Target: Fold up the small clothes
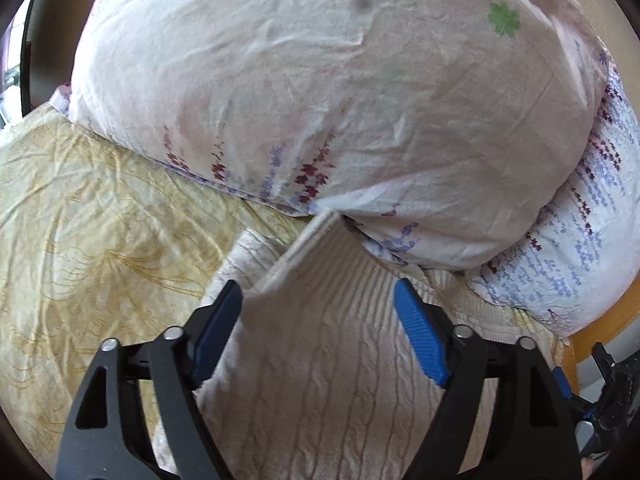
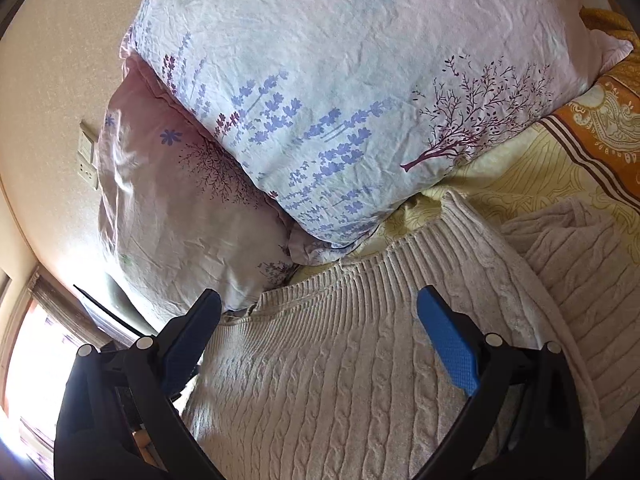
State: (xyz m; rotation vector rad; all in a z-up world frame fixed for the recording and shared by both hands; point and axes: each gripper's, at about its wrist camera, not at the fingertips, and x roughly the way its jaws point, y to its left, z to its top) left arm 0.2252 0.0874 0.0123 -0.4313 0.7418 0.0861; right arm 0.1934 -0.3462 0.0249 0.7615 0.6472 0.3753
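Lying spread on the bed's yellow patterned sheet (image 1: 80, 208) is a cream cable-knit sweater (image 2: 340, 380), its ribbed hem reaching up against the floral pillows (image 2: 340, 100) at the head of the bed. Both grippers are hovering over the knit with their fingers spread wide: the left gripper (image 1: 318, 300) is sitting above a folded ribbed edge with cloth showing between its blue pads but not being pinched, and the right gripper (image 2: 320, 308) is likewise standing open over the ribbed band, gripping nothing. A second heap of the same cream knit (image 2: 580, 264) is lying just to the right in the right wrist view.
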